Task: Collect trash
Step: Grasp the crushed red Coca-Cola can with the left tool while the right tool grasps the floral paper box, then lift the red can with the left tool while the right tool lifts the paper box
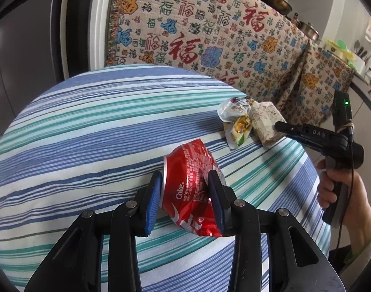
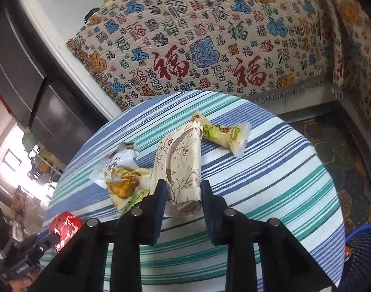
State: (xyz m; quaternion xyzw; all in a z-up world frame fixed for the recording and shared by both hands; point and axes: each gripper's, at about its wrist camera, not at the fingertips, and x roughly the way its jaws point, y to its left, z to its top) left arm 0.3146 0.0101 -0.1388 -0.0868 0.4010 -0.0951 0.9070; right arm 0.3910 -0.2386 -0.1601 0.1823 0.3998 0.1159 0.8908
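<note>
A crushed red Coke can [image 1: 190,185] lies on the striped round table [image 1: 88,126]. My left gripper [image 1: 185,182] is shut on it, blue pads against both its sides. It shows at the lower left of the right wrist view [image 2: 65,226]. My right gripper [image 2: 181,189] straddles a crumpled floral paper pack [image 2: 183,168], jaws open around its near end. A torn snack wrapper [image 2: 124,180] lies to its left and a yellow-green wrapped snack [image 2: 224,136] behind it. In the left wrist view the right gripper [image 1: 280,125] touches the paper pack [image 1: 263,119] beside the wrapper [image 1: 236,119].
A patterned cloth with red characters [image 1: 209,39] covers furniture behind the table. A blue mesh basket [image 2: 363,250] stands at the lower right beside the table. Pots [image 1: 270,0] sit on the counter at the back. A dark fridge [image 1: 20,48] stands on the left.
</note>
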